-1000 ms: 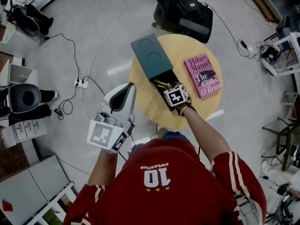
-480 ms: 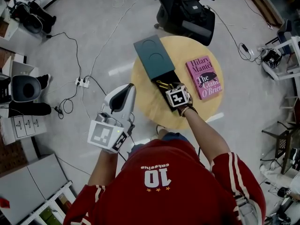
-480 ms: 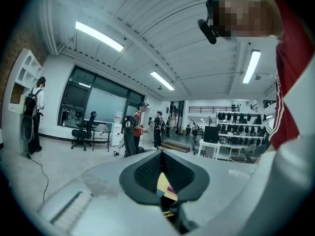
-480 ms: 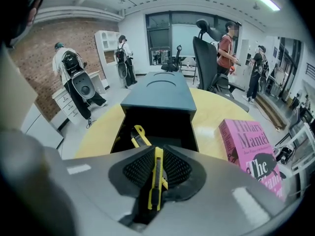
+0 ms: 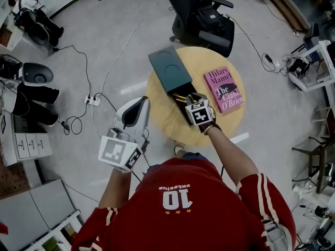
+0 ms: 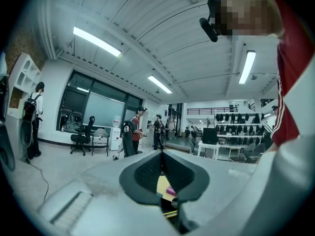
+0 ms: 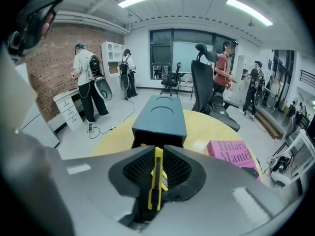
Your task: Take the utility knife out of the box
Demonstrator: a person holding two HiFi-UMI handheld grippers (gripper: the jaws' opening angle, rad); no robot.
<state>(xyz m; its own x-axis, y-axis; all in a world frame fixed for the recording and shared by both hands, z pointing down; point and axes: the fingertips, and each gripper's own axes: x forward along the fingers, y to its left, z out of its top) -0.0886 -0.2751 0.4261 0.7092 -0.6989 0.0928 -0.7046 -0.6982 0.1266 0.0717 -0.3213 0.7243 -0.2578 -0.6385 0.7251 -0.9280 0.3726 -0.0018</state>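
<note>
A dark teal box lies on the round wooden table, its open end facing me. My right gripper is shut on a yellow utility knife, which stands lengthwise between the pads, raised just in front of the box opening. In the head view the right gripper hovers at the box's near end and hides most of the knife. My left gripper is shut and holds nothing, off the table's left edge over the floor; its closed jaws point level.
A pink book lies on the table to the right of the box. A black office chair stands behind the table. Cables and a power strip lie on the floor at left. Several people stand in the room.
The right gripper has closed on the yellow knife and risen with it from the box's open end. The left gripper has drifted only slightly.
</note>
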